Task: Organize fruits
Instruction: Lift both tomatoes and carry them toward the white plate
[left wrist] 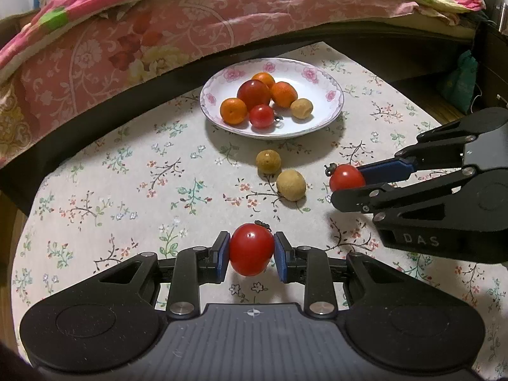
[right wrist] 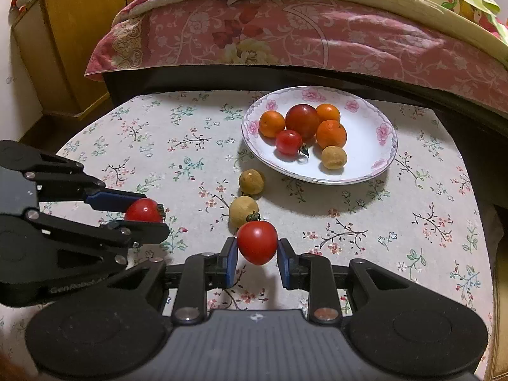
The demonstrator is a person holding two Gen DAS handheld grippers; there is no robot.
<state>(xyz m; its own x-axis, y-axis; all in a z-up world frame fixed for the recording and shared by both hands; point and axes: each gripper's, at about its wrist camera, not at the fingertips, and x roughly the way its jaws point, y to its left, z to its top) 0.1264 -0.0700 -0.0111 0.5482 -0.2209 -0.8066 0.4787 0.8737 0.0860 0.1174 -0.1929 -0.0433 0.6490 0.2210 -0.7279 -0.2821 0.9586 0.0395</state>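
Both views are evenly lit by warm indoor light from above, bright enough to show every colour. The white floral-rimmed plate [left wrist: 330,95] ahead of the left claw [left wrist: 251,252] throws a soft shadow on the flower-printed counter [left wrist: 127,171] toward the claw. Small white glare spots sit on the red tomato [left wrist: 251,250] between its blue pads. Fisheye distortion bends the pink floral bed cover [left wrist: 197,19] into an arc beyond the plate, and the corners go black. Focus is sharp centrally, slightly soft at the rims. The right view shows the same warm cast.
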